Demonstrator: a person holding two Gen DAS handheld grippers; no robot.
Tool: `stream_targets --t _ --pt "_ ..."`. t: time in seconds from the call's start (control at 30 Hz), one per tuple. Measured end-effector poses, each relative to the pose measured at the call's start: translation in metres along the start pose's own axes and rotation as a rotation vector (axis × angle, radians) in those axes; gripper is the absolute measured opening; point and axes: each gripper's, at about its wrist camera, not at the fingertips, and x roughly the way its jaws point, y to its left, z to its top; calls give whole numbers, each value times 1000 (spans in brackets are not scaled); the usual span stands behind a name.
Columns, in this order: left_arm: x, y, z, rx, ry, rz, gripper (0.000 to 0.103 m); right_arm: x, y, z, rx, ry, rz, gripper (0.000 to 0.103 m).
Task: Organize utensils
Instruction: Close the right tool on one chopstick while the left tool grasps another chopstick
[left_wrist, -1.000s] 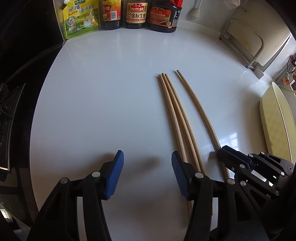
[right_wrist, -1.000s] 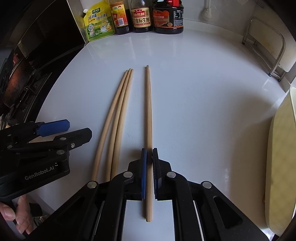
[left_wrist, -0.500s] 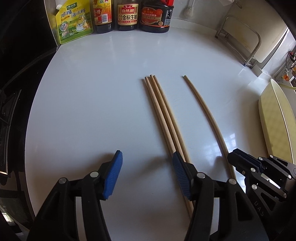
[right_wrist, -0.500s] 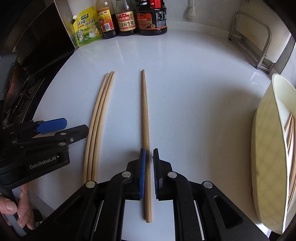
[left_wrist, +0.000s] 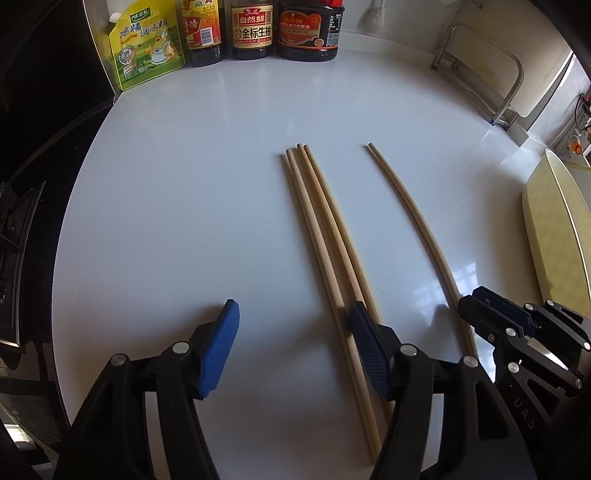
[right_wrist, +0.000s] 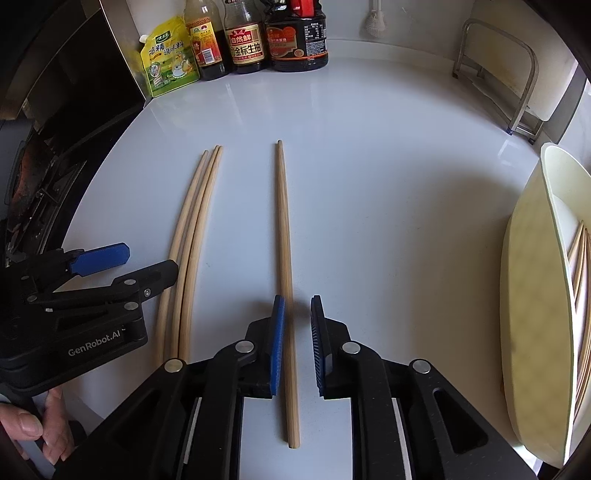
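Observation:
Three long wooden chopsticks (left_wrist: 325, 236) lie side by side on the white counter (left_wrist: 177, 206); they also show in the right wrist view (right_wrist: 192, 236). A single chopstick (right_wrist: 284, 258) lies apart to their right, also seen in the left wrist view (left_wrist: 417, 221). My right gripper (right_wrist: 295, 314) is open, its jaws on either side of the single chopstick, which rests on the counter. My left gripper (left_wrist: 291, 325) is open wide and empty, its right finger (left_wrist: 365, 339) over the near ends of the three chopsticks. The right gripper shows in the left wrist view (left_wrist: 491, 314).
A cream tray (right_wrist: 532, 295) holding several chopsticks stands at the right edge. Sauce bottles (left_wrist: 251, 29) and a yellow-green pouch (left_wrist: 147, 48) line the back. A metal rack (right_wrist: 509, 74) is at the back right. A dark stovetop (right_wrist: 33, 177) is to the left.
My right gripper carried the single chopstick to the right, away from the three, then opened and let it go onto the counter. The left gripper stayed open, shifting slightly.

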Motion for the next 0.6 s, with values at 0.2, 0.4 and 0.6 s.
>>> stream_targets --t 0.2,0.4,0.6 --pt "3 8 -2 -10 -1 42 62 -1 2 0 -1 -11 5 33" --pt "6 13 -1 -25 -13 55 66 5 7 3 -14 -20 -20 35" --pt "6 12 -1 -16 -21 48 55 14 17 6 -92 -11 -81 34"
